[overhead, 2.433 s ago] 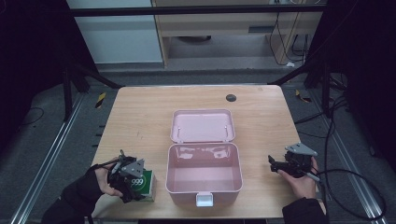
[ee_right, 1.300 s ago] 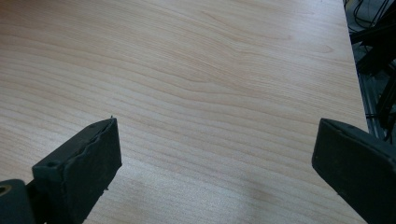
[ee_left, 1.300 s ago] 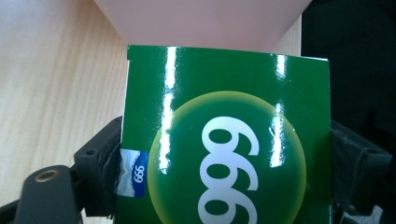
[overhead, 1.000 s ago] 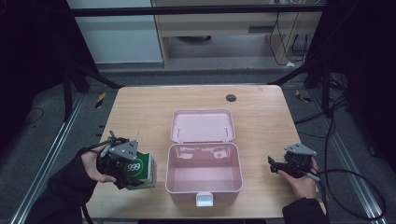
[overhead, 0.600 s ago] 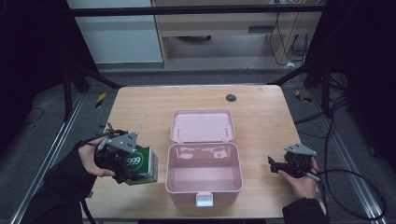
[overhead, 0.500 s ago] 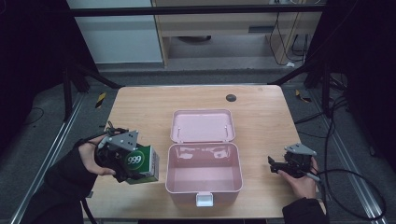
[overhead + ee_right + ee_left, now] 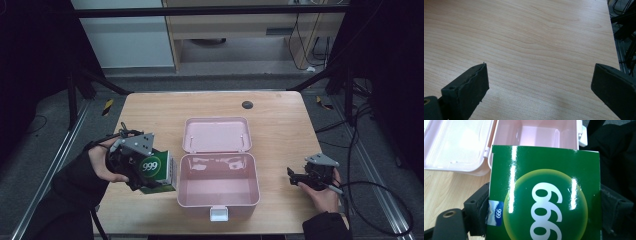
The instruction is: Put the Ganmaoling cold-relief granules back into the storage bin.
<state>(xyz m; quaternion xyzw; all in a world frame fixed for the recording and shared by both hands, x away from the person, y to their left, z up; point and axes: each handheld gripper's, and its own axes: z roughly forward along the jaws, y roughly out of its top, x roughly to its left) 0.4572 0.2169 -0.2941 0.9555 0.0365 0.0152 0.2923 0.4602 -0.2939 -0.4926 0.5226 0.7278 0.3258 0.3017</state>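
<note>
Green box (image 7: 157, 172) clamped in left gripper (image 7: 131, 165), just beside pink case (image 7: 218, 200) at its nine o'clock.
Case lid (image 7: 216, 134) lying open toward twelve; right gripper (image 7: 295, 176) at three o'clock, spread wide over table (image 7: 280, 125), holding nothing.

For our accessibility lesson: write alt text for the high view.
The left gripper holds a green box beside an open, empty pink case on a wooden table. The right gripper rests open at the table's right.
</note>
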